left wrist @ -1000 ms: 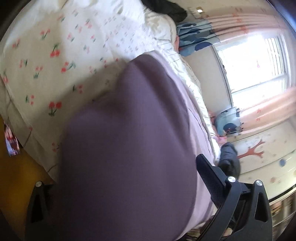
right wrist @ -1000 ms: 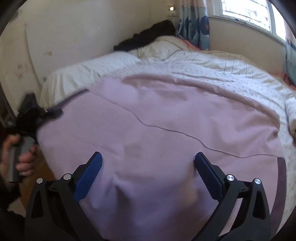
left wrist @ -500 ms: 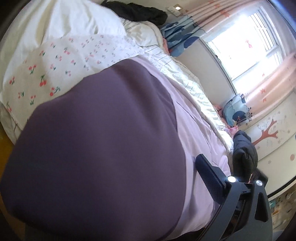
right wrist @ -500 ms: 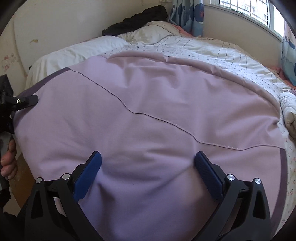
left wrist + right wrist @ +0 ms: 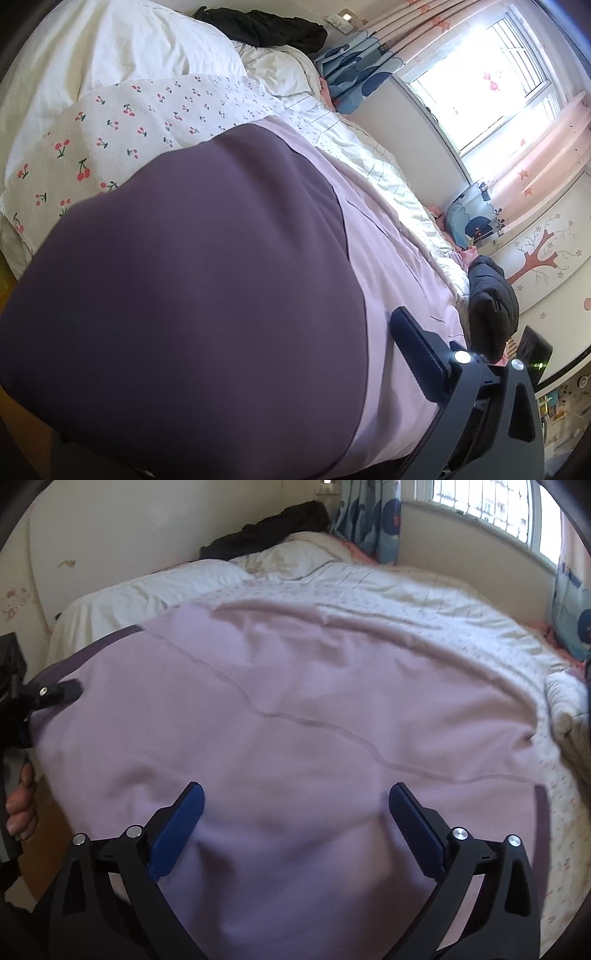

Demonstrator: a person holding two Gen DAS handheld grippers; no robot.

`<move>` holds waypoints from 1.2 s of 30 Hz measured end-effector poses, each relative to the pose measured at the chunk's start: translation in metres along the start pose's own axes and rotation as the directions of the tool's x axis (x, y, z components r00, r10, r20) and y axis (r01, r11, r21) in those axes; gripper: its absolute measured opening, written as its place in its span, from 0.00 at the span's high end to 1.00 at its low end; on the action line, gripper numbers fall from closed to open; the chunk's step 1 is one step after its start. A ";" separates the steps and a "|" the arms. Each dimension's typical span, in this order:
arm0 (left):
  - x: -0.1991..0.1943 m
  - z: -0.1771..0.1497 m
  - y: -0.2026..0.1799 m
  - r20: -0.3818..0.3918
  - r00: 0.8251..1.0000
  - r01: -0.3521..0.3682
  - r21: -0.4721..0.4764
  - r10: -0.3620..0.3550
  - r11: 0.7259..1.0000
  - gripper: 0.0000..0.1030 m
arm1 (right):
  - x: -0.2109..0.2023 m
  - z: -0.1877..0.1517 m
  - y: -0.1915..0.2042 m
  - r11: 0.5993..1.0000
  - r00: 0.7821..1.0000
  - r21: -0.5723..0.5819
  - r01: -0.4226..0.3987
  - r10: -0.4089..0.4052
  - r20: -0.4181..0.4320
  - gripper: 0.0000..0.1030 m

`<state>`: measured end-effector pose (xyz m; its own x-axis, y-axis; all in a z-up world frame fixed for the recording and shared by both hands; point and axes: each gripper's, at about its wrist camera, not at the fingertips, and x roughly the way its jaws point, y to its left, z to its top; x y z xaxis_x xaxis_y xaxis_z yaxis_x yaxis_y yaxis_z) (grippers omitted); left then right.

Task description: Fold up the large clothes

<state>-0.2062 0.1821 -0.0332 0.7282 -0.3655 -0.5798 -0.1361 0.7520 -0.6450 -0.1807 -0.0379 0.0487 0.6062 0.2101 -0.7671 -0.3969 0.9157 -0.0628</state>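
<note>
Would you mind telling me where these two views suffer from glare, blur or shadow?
Left wrist view: the window is blown out to white, and the dark purple fabric close to the lens is soft and shaded. Right wrist view: the lilac sheet shows slight motion blur, and fisheye distortion bows the bed edges.

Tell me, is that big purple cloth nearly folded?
Barely begun. The large lilac cloth with the dark purple border lies spread over the cherry-print bedspread, no fold visible. The right tongs gape open above it; the left tongs sit at its edge.
</note>
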 end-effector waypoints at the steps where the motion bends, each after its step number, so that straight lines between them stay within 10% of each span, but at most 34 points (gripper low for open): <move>1: 0.001 -0.001 0.001 0.002 1.000 -0.002 0.004 0.002 1.000 0.06 | 0.001 0.003 -0.004 1.000 1.000 0.010 0.007 -0.007 0.002 0.06; 7: 0.004 0.000 0.003 0.004 1.000 0.003 0.022 -0.003 1.000 0.06 | 0.045 0.020 -0.024 0.998 0.995 0.059 0.000 0.006 -0.097 0.06; 18: 0.006 0.004 0.025 -0.007 0.995 0.098 -0.099 -0.100 0.990 0.06 | 0.008 -0.010 -0.001 0.999 0.998 0.031 -0.014 0.016 -0.063 0.06; 28: -0.021 0.011 -0.035 0.077 0.993 0.075 0.125 -0.085 0.989 0.31 | 0.013 -0.035 0.012 1.000 0.996 0.004 0.022 -0.022 -0.088 0.06; 36: -0.022 0.006 -0.180 0.012 0.972 0.203 0.455 -0.233 0.867 0.36 | 0.007 -0.053 0.009 1.000 1.000 -0.012 -0.009 0.009 0.022 0.06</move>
<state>-0.1940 0.0579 0.0987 0.7477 -0.5245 -0.4073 0.3350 0.8275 -0.4506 -0.2166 -0.0462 0.0087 0.6174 0.2257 -0.7536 -0.4105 0.9096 -0.0639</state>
